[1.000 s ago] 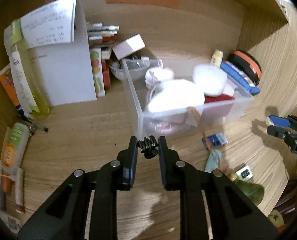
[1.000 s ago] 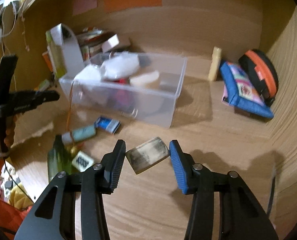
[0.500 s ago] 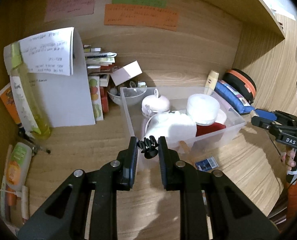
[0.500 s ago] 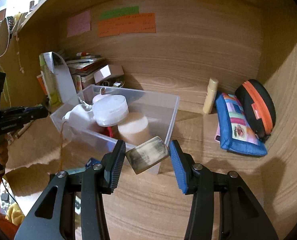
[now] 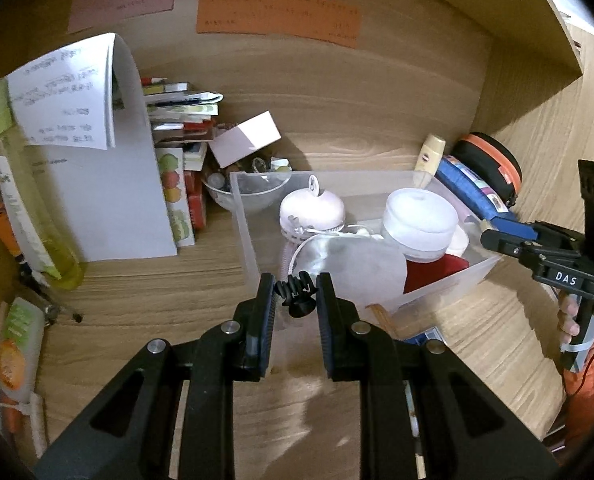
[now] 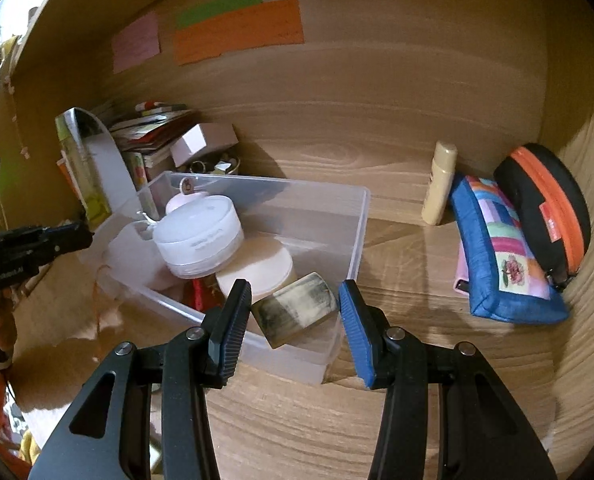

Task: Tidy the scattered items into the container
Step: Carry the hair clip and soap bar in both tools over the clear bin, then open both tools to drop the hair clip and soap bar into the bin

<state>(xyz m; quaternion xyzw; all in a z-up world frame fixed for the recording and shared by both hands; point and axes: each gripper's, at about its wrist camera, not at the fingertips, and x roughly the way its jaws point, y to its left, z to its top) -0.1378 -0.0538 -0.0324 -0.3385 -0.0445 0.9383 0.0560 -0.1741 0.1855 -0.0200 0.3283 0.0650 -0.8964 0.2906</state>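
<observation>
A clear plastic bin (image 5: 449,280) stands on the wooden shelf and holds a white round jar (image 5: 419,220), a pink round item (image 5: 311,210), a white pouch and something red. It also shows in the right wrist view (image 6: 357,236). My left gripper (image 5: 296,300) is shut on a small black hair claw clip (image 5: 296,294), just above the bin's near left corner. My right gripper (image 6: 295,306) is shut on a tan and black rectangular block (image 6: 295,308), held over the bin's near right corner.
A folded white paper (image 5: 109,184), a yellow-green bottle (image 5: 29,216) and stacked books (image 5: 181,120) stand left of the bin. A cream tube (image 6: 439,182), a blue patchwork pouch (image 6: 501,248) and a black-orange case (image 6: 545,208) lie to its right. Small items lie before the bin.
Both grippers have risen and moved forward toward the bin, each still holding its item. The right gripper's block now hangs over the bin's corner.
</observation>
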